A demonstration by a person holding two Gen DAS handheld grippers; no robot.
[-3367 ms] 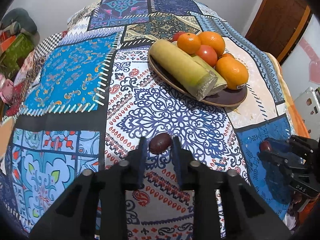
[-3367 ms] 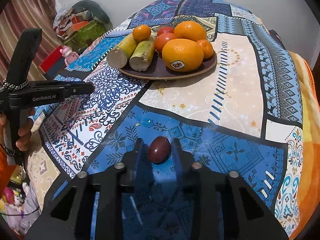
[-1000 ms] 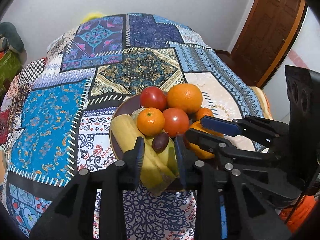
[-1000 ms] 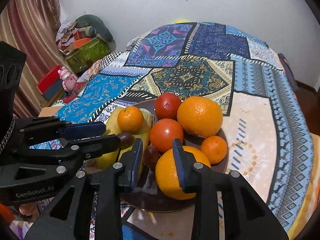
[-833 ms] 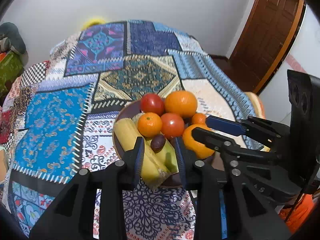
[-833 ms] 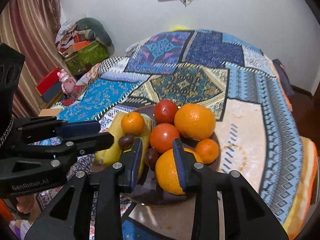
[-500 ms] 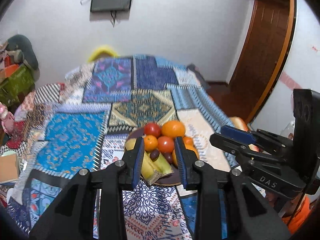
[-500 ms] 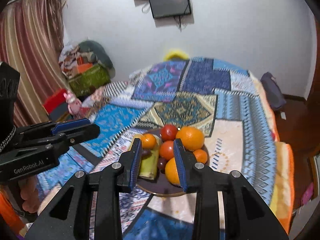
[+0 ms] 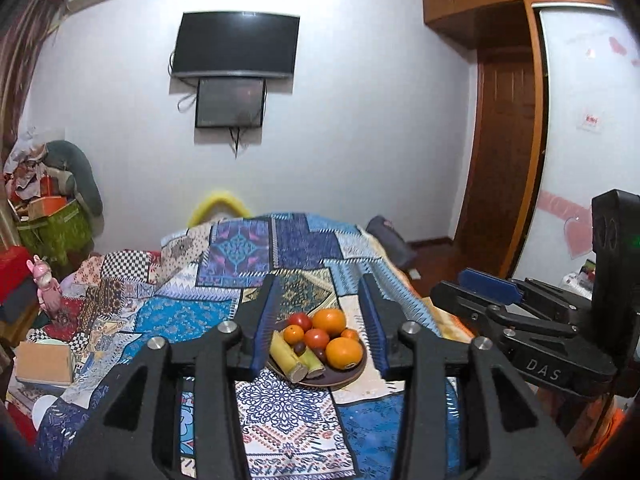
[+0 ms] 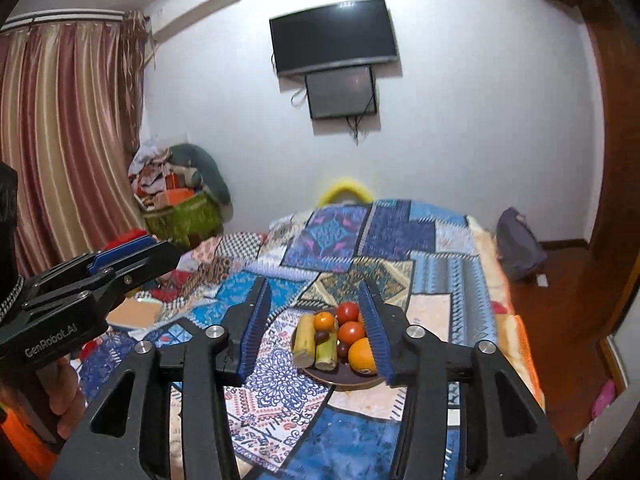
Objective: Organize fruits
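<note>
From my right tool [image 10: 316,328], its right finger [image 10: 374,334] covers part of the big orange [image 10: 362,354] and the plate's [image 10: 340,380] far right rim. From the left tool [image 9: 320,324], its left finger [image 9: 266,328] hides the plate's left edge. The small dark fruits [image 9: 299,347] between the others are too small for me to identify. My hand [image 10: 66,396] is cut off at the frame's edge.

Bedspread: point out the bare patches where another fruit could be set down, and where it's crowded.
Free: the patterned bedspread in front of the plate, and the wide stretch behind it toward the wall. Also the blue patch left of the plate. Crowded: the plate itself, piled with oranges, tomatoes and cane pieces.
</note>
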